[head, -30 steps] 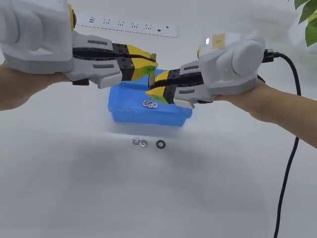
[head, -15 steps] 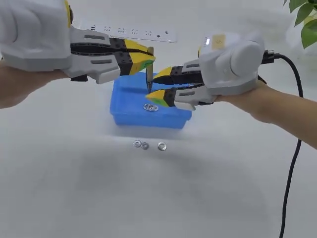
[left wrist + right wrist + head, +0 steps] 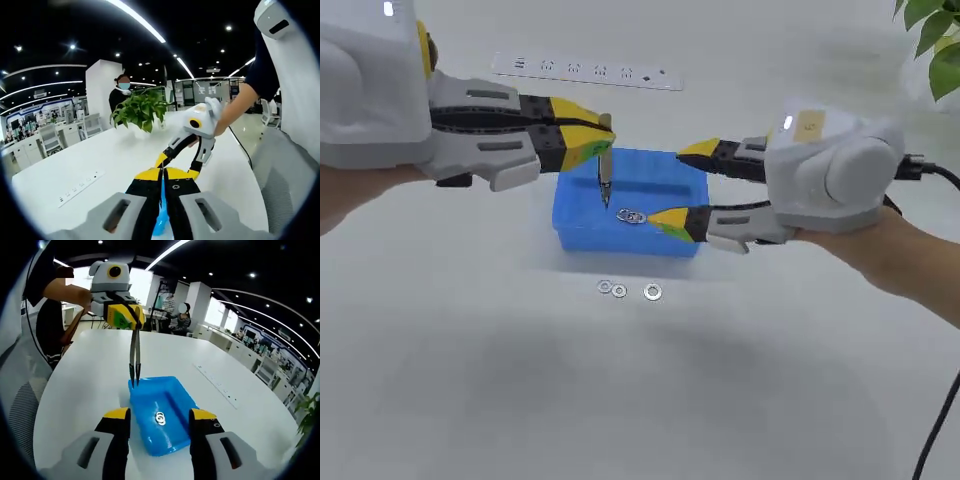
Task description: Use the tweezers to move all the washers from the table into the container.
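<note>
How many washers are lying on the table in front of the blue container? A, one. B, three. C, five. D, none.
B: three washers lie in a short row on the table just in front of the blue container, and two more lie inside it.

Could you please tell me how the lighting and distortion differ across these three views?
Head view: soft, even light, a broad faint shadow on the table; left gripper view: strong fisheye, ceiling light strips bow; right gripper view: fisheye too, tweezers and container sharp.
</note>
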{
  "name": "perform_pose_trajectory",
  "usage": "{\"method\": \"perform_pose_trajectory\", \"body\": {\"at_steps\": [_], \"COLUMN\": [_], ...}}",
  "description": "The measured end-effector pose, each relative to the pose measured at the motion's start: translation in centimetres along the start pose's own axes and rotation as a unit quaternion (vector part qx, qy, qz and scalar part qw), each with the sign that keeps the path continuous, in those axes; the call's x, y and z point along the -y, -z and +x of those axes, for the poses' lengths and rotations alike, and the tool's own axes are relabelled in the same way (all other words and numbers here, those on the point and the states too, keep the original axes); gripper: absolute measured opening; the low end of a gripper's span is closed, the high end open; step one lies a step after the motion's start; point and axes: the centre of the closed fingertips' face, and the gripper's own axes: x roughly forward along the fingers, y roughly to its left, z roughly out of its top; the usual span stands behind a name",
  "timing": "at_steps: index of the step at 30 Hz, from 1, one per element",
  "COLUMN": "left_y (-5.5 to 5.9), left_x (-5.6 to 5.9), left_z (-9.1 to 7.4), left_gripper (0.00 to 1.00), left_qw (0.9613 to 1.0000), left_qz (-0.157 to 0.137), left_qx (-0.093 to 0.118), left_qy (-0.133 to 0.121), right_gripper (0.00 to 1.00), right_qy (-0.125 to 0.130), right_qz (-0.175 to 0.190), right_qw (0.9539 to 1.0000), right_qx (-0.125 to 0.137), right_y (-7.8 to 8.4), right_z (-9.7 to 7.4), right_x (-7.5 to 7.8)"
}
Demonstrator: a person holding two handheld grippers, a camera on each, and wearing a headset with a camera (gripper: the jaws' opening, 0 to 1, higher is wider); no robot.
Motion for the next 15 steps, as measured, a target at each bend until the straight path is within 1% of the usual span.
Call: {"method": "perform_pose_trajectory", "body": {"at_steps": [1,2,4,6,7,10,13,14,15], "left_y": [0.1,0.2,0.6,1.2,1.0,0.7,0.7,0.9,1.2], "left_x": [0.1,0.3,0.2,0.1,0.8,1.9,2.1,2.2,2.3], "left_z": [-0.1,-0.2,-0.5,-0.9,-0.6,-0.5,-0.6,-0.6,-0.6], "left_gripper": [0.05,0.05,0.05,0.05,0.05,0.05,0.05,0.05,0.05], "left_qw": [1.0000,1.0000,1.0000,1.0000,1.0000,0.9999,0.9997,0.9995,0.9990], "left_qz": [0.002,0.002,-0.002,0.001,0.003,0.011,0.019,0.025,0.035], "left_qx": [-0.002,-0.002,0.000,-0.003,-0.005,-0.011,-0.010,-0.012,-0.019], "left_qy": [0.000,-0.003,-0.005,-0.006,-0.005,-0.002,-0.012,-0.016,-0.018], "right_gripper": [0.49,0.49,0.49,0.49,0.49,0.51,0.52,0.53,0.55], "right_qy": [0.003,0.011,0.014,0.019,0.021,0.021,0.026,0.027,0.028], "right_qz": [0.002,0.001,0.003,0.011,0.012,0.020,0.028,0.038,0.040], "right_qw": [1.0000,0.9999,0.9999,0.9998,0.9997,0.9995,0.9992,0.9989,0.9988], "right_qx": [-0.002,0.002,0.006,0.001,-0.002,-0.008,-0.006,-0.006,-0.007], "right_y": [0.2,0.3,0.5,1.1,1.5,2.3,2.8,3.1,3.3], "right_z": [-0.3,-0.7,-1.2,-1.7,-2.1,-3.0,-4.0,-4.4,-4.5], "right_x": [-0.1,-0.2,-0.5,-0.9,-1.2,-2.0,-2.8,-3.2,-3.5]}}
